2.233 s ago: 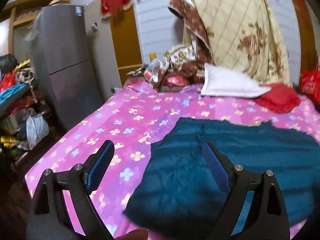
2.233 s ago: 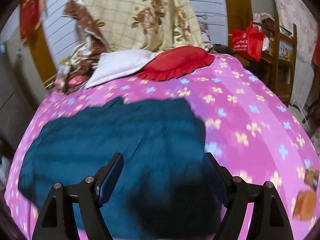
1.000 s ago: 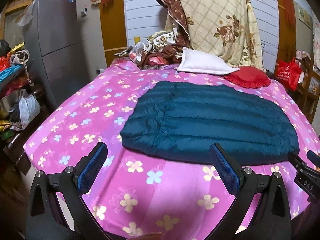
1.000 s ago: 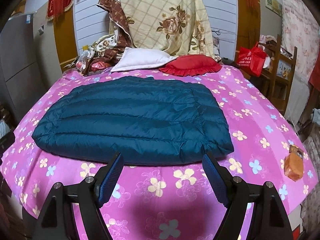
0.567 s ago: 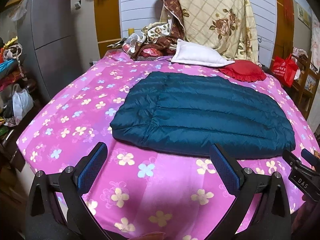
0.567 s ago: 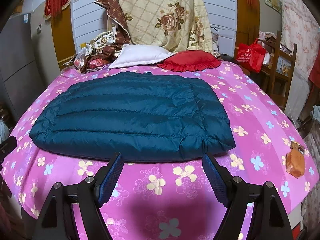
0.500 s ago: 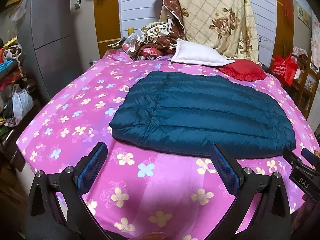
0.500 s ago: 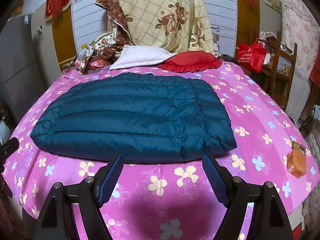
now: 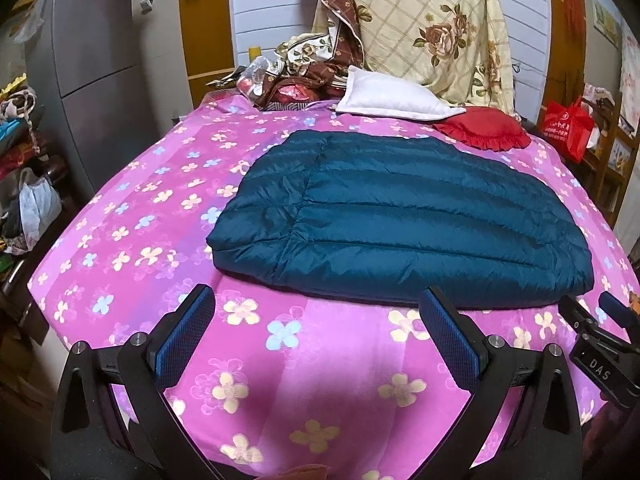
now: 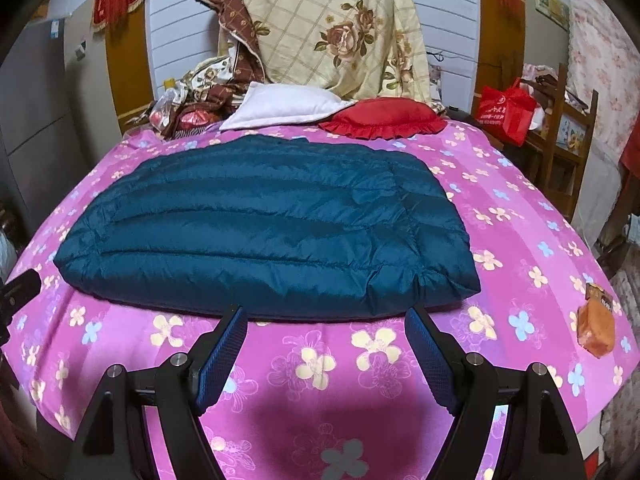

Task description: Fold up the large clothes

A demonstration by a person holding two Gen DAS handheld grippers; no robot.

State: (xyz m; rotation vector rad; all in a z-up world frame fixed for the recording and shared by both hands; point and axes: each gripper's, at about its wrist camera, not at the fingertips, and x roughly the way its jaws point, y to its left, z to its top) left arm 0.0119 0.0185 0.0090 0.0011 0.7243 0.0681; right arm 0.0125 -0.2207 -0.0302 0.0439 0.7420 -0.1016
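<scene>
A dark teal quilted down jacket (image 9: 400,216) lies folded flat in a wide rectangle on the pink flowered bed (image 9: 304,344); it also shows in the right wrist view (image 10: 264,228). My left gripper (image 9: 316,336) is open and empty, held back over the bed's front edge, short of the jacket's near hem. My right gripper (image 10: 326,344) is open and empty, just short of the jacket's near edge. The right gripper's tip shows at the right edge of the left wrist view (image 9: 600,340).
A white pillow (image 10: 284,110) and red cushion (image 10: 384,120) lie at the bed's head under a floral quilt (image 10: 332,28). A grey fridge (image 9: 96,64) stands left. A wooden chair with a red bag (image 10: 506,114) stands right. A small orange packet (image 10: 596,326) lies at the bed's right edge.
Both grippers have pulled back from over the jacket toward the bed's front edge; the whole folded jacket now lies in view ahead of them. In the last half second little has moved.
</scene>
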